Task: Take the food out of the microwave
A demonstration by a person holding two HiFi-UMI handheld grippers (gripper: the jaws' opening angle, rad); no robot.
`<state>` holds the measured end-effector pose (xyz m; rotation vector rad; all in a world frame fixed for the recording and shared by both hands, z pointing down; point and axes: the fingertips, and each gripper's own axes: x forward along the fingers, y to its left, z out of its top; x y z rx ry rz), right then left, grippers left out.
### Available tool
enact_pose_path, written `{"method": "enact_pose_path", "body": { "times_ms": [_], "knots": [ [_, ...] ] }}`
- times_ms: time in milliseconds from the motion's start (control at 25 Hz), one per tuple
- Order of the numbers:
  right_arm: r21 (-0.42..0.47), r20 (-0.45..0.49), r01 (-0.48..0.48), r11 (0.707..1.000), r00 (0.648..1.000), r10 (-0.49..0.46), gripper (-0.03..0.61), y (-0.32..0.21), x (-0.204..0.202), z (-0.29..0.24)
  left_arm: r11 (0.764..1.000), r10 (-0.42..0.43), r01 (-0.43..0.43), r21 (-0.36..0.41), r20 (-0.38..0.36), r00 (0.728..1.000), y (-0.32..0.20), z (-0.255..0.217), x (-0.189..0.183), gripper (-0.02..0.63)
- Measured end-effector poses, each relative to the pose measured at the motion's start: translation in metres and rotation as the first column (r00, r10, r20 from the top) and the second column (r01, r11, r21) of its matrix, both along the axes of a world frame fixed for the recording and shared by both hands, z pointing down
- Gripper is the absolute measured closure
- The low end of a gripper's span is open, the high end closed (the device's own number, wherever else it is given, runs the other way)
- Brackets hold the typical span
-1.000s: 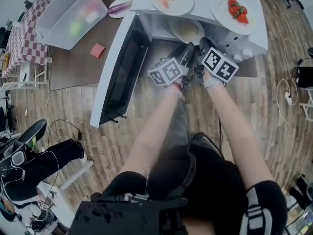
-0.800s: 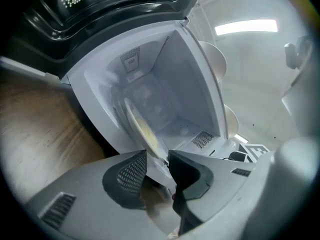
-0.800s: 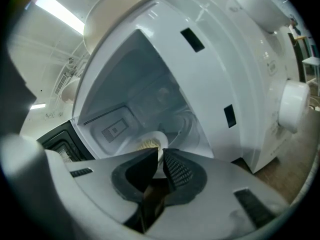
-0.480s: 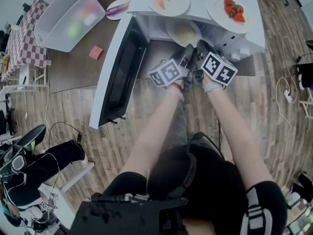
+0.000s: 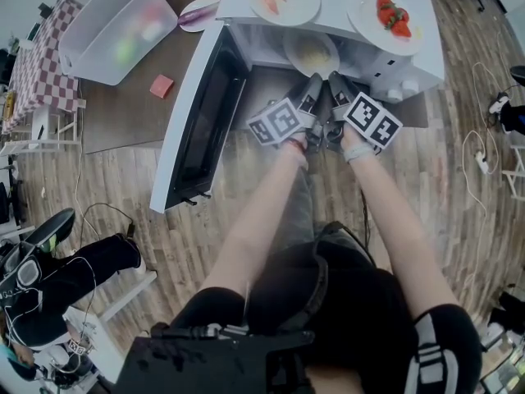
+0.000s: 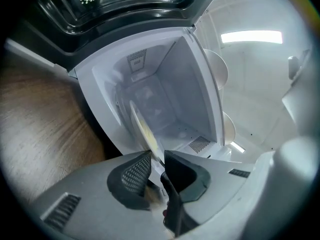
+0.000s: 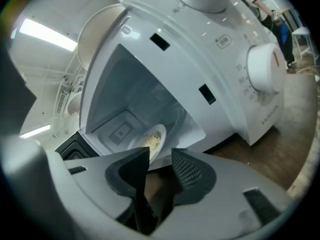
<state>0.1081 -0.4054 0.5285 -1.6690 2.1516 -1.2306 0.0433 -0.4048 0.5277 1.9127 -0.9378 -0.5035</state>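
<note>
- Now the white microwave (image 5: 338,16) sits at the top of the head view, with its door (image 5: 203,117) swung wide open to the left.
- The plate of noodles (image 5: 292,51) is inside the microwave, right at the opening.
- The left gripper (image 6: 157,156) points into the microwave. Its jaws have just been closing, and they pinch the near edge of the plate of noodles.
- The right gripper (image 7: 160,154) is just beside the left one. Its jaws have just been opening and stand apart. Nothing is squeezed between them, and the plate of noodles sits just past their tips.
- On top of the microwave rest a plate with orange food (image 5: 308,6) and a plate with red food (image 5: 373,33).
</note>
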Motion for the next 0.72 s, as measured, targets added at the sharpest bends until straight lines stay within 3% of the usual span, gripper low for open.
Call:
{"method": "enact_pose_path", "body": {
  "times_ms": [200, 360, 480, 720],
  "knots": [
    [-0.017, 0.182, 0.053, 0.998, 0.982, -0.049, 0.436, 0.002, -0.019, 0.0, 1.0, 0.0, 0.0, -0.013, -0.026, 1.0, 0.002, 0.0, -0.003, 0.543],
    [-0.026, 0.276, 0.092, 0.995, 0.958, -0.081, 0.437, -0.002, -0.032, 0.001, 1.0, 0.004, -0.005, -0.013, -0.029, 1.0, 0.003, 0.001, -0.005, 0.546],
    [-0.045, 0.365, 0.069, 0.997, 0.93, -0.047, 0.494, -0.004, -0.032, 0.004, 1.0, 0.011, -0.011, -0.013, -0.036, 0.999, 0.005, 0.001, -0.005, 0.548],
    [-0.041, 0.448, 0.085, 0.996, 0.892, -0.057, 0.497, -0.004, -0.036, 0.005, 1.0, 0.015, -0.015, -0.014, -0.057, 0.998, 0.007, 0.001, -0.009, 0.554]
  ]
}}
